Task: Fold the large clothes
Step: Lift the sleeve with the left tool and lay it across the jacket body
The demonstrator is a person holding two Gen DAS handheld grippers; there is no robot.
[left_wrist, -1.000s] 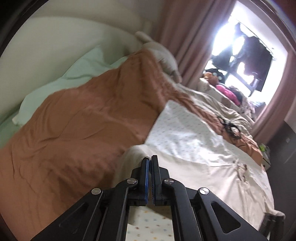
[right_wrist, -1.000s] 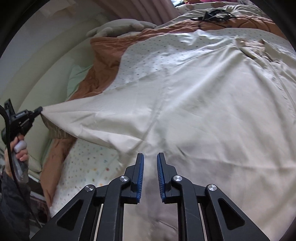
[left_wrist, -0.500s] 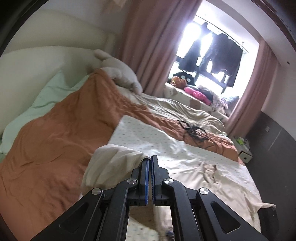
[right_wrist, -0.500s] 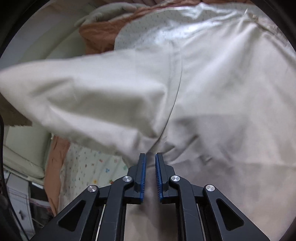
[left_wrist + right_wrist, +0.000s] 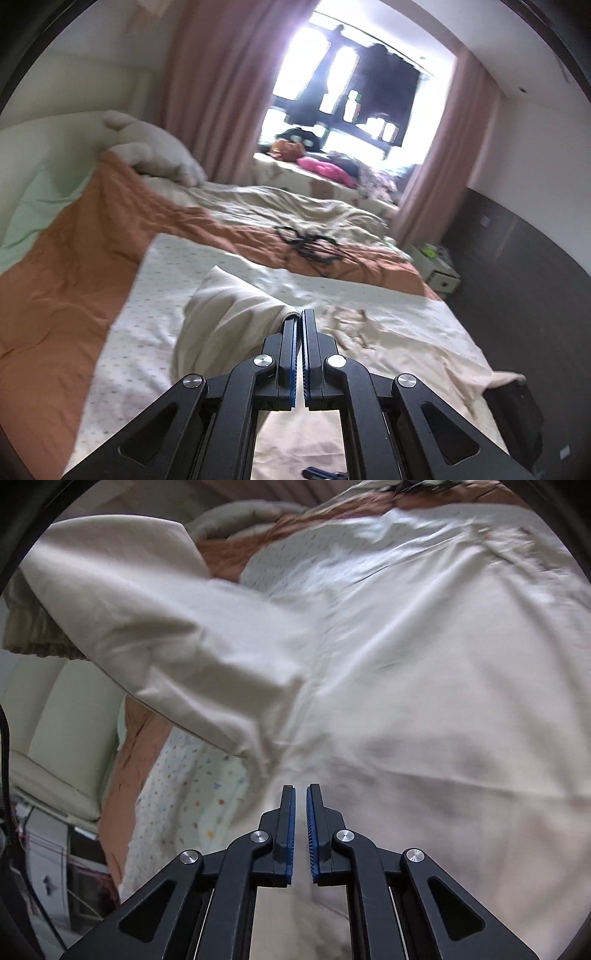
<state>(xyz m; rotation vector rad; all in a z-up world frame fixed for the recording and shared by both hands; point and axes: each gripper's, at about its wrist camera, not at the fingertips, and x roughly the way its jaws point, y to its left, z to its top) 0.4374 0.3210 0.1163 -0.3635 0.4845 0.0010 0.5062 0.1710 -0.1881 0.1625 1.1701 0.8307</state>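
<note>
Cream garment (image 5: 424,701): lies front-down or front-up (cannot tell which) across the spotted sheet (image 5: 177,266), covering most of the sheet's near half, with the orange quilt (image 5: 74,258) beyond the sheet's far edge. Sleeve (image 5: 155,620): a second ago stretched taut out past the sheet's side; now lifted off the sheet and swung inward, arching above the garment's body with the brown gathered cuff (image 5: 33,627) drooping at its outer end. Left gripper (image 5: 300,321): clamped tight on the sleeve's edge, jaws pressed together on a thin fold of cloth, and carried higher and further in over the sheet than before. Right gripper (image 5: 301,797): hangs low over the garment near the shoulder seam, jaws drawn in from a clear gap to the barest slit; cannot tell whether any fabric is pinched there. Reads as the sleeve fold under way: anchor by the seam, sleeve brought across the body. Still to do, by this judgement: laying the sleeve flat on the garment over the sheet, then releasing. Risk: loose slack bunching near the seam instead of creasing cleanly.
</note>
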